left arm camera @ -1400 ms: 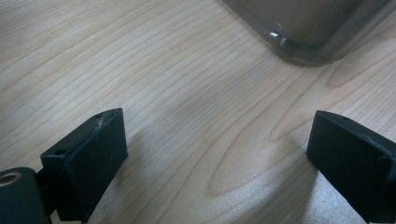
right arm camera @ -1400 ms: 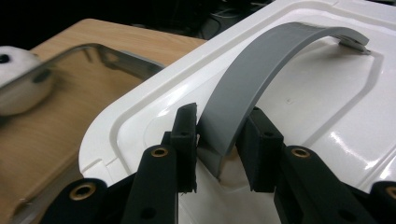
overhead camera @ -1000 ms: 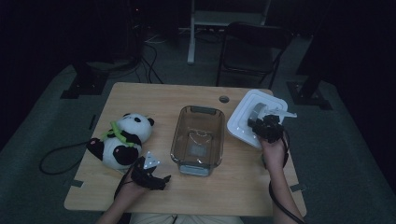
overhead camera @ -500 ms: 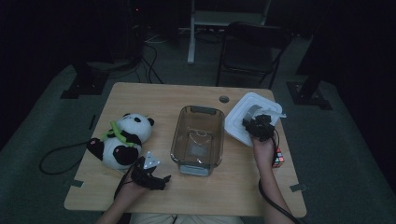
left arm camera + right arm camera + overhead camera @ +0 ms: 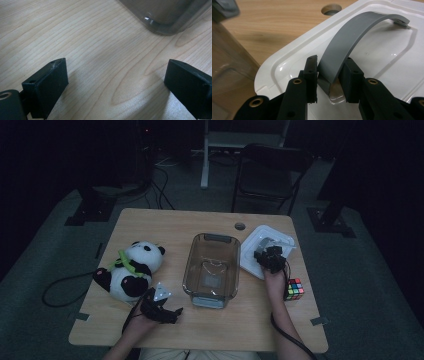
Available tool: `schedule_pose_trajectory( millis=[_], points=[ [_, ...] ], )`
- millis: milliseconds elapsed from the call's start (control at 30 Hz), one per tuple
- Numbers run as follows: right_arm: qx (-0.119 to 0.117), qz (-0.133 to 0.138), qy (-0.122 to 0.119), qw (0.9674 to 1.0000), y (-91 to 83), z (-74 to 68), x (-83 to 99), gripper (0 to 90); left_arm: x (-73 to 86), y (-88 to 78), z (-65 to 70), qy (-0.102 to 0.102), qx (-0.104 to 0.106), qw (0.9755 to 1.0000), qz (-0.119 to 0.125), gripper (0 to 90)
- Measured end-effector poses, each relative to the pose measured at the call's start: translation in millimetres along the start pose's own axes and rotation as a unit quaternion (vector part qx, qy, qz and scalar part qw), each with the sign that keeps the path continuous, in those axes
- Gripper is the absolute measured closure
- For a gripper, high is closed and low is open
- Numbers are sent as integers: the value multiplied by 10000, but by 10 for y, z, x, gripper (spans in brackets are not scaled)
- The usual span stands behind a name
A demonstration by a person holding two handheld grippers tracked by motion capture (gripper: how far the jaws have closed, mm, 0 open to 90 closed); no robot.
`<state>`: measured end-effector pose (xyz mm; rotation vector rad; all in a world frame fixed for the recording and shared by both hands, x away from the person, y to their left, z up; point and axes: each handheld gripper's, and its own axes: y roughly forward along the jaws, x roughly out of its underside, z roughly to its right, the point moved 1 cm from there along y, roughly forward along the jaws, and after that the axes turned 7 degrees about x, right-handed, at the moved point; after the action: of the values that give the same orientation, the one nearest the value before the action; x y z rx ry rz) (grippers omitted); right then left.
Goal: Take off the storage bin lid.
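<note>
The white rectangular plastic lid [image 5: 266, 246] lies flat on the light wooden bench [image 5: 165, 225], at its right side toward the far edge, just right of the clear glass baking dish [image 5: 211, 269] that stands mid-bench. A grey arched strap handle [image 5: 352, 42] runs along the lid's top. The right tool [image 5: 329, 75] sits at the near end of this handle, one jaw on each side, the jaws drawn narrow and closed against the strap close to where it meets the lid; in the high view the same tool [image 5: 270, 258] is over the lid's near edge, with the hand behind it. A multicoloured puzzle cube [image 5: 294, 289] rests on the bench just near and right of that hand. The left tool [image 5: 161, 306] is at the near left of the bench, well apart from the lid, its jaws spread wide over bare wood with nothing between them. A black-and-white plush panda [image 5: 129, 271] lies just beyond it, left of the dish.
</note>
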<state>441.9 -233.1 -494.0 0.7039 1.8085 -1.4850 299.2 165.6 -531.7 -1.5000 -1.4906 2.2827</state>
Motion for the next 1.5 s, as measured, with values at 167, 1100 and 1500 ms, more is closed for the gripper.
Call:
schedule_pose_trajectory(
  millis=[167,1100,1500],
  points=[
    [-35,-121,30,9999,101,8,79,688,0,0,0,0,0,10000,0,57],
    [63,127,-66,9999,-79,-139,141,408,-94,50,20,121,51,9998,-155,57],
    [-313,298,-536,9976,-431,-354,255,257,-387,-40,25,49,-295,9995,111,58]
  ],
)
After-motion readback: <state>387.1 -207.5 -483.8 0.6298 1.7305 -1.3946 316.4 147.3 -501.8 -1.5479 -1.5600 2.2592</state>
